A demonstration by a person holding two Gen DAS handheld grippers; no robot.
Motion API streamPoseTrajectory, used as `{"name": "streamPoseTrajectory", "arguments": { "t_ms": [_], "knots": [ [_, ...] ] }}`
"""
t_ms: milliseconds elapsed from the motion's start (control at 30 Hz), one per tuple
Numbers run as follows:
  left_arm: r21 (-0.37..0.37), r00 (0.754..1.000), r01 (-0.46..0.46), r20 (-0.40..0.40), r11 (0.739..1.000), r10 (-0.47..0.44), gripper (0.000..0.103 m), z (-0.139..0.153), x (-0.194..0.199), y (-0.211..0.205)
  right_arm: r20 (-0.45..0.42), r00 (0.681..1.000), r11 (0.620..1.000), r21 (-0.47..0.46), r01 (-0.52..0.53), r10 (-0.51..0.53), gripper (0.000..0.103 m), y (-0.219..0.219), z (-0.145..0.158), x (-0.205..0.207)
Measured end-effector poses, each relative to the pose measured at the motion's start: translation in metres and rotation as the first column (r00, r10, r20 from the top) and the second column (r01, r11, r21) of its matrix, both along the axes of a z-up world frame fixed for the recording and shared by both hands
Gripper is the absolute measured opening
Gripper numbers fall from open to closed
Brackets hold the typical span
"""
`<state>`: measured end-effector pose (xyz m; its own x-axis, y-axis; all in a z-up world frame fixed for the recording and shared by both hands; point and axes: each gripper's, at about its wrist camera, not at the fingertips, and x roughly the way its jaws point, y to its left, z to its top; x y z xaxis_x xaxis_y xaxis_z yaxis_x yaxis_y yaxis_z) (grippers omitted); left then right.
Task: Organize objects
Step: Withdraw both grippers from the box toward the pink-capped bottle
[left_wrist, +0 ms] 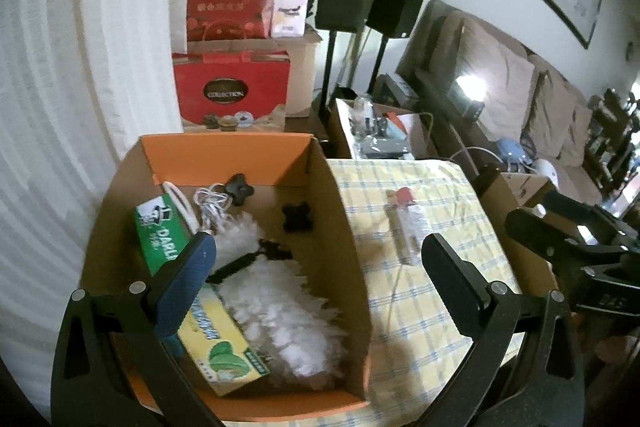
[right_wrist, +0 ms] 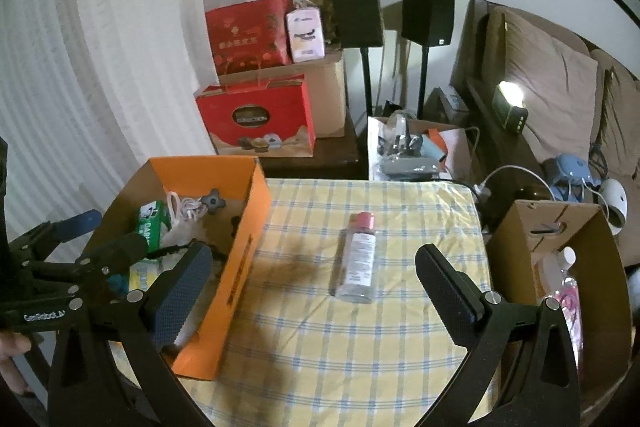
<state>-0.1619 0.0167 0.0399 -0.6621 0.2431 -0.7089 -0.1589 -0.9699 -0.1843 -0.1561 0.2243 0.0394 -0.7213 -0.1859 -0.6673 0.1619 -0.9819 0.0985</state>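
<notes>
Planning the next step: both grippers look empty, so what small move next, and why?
Probably lower the right gripper onto the bottle. It lies alone on the checked cloth, between that gripper's open fingers, while the orange box already holds the other items. The left gripper is open over the box.

The red gift bag [left_wrist: 232, 89] carried "COLLECTION" on its dark oval badge. A green toothpaste box [left_wrist: 160, 233] in the orange cardboard box [left_wrist: 224, 151] showed "DARLI", cut off by a finger. The left gripper [right_wrist: 104, 243] body read "GenRobot_A", partly hidden.
</notes>
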Motion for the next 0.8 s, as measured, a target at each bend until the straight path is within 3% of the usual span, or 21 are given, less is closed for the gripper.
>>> {"name": "streamPoseTrajectory", "arguments": {
  "t_ms": [233,567,667,800],
  "knots": [
    [0.091,0.999,0.027,0.04,0.995,-0.031,0.103,-0.008,-0.007,0.018,0.011,0.999,0.999,-0.007,0.04,-0.04,0.103,0.028,-0.01,-0.003],
    [0.105,0.994,0.073,0.075,0.992,-0.081,0.103,-0.016,-0.033,0.065,0.063,0.994,0.996,-0.002,0.086,-0.086,0.103,0.061,-0.05,-0.01],
    [0.094,0.991,0.092,0.093,0.991,-0.101,0.102,-0.021,-0.044,0.081,0.078,0.993,0.996,-0.005,0.089,-0.088,0.098,0.066,-0.062,-0.015],
    [0.083,0.985,0.11,0.124,0.99,-0.12,0.101,-0.028,-0.059,0.101,0.109,0.991,0.997,-0.02,0.078,-0.075,0.085,0.069,-0.079,-0.022]
  ]
}}
